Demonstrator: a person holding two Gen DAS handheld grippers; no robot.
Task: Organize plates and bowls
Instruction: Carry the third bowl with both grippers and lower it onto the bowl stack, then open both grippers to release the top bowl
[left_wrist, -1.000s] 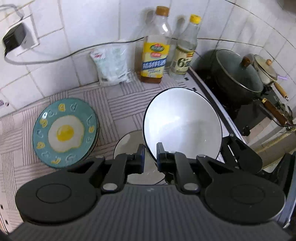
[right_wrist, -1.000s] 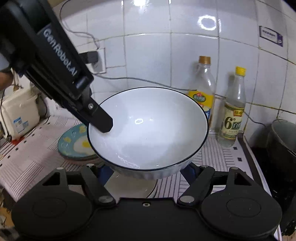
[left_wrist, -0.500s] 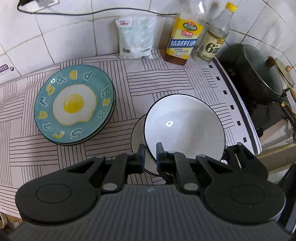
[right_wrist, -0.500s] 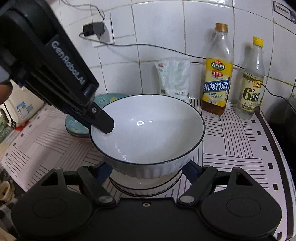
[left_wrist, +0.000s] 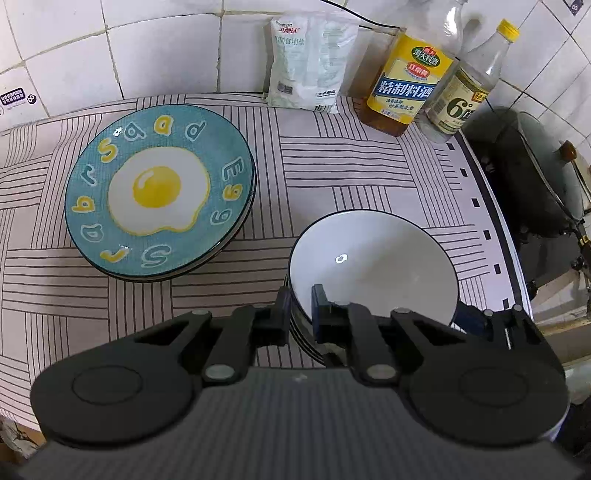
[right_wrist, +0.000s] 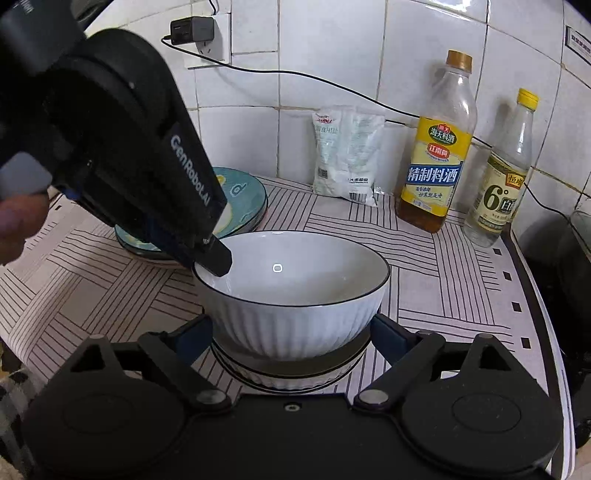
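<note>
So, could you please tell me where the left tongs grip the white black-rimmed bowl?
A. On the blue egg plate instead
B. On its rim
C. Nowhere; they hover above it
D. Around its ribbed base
B: the left tongs are shut on the rim of the white black-rimmed bowl, one finger inside the wall and one outside.

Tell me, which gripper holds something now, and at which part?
The left gripper holds the white bowl by its rim, one finger inside and one outside. The right gripper holds nothing: its jaws are opening, apart from the bowl's sides.
</note>
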